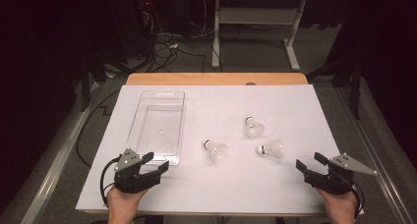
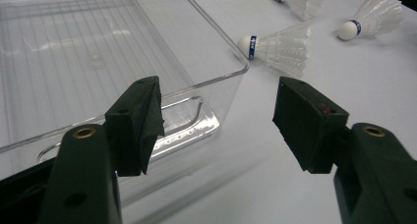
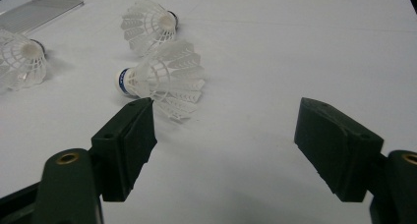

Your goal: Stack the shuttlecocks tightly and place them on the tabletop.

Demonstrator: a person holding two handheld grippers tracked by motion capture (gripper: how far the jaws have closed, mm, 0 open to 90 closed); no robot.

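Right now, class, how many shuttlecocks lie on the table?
3: one nearest the clear tray, one farther back, one nearest the right gripper. None is in the tray.

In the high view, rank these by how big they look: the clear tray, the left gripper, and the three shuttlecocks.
1. Clear tray, plainly largest.
2. Left gripper.
3. The shuttlecocks and: smallest, and too alike to rank among themselves.

light: bright table, dark surround | shadows: soft | focus: slightly soft
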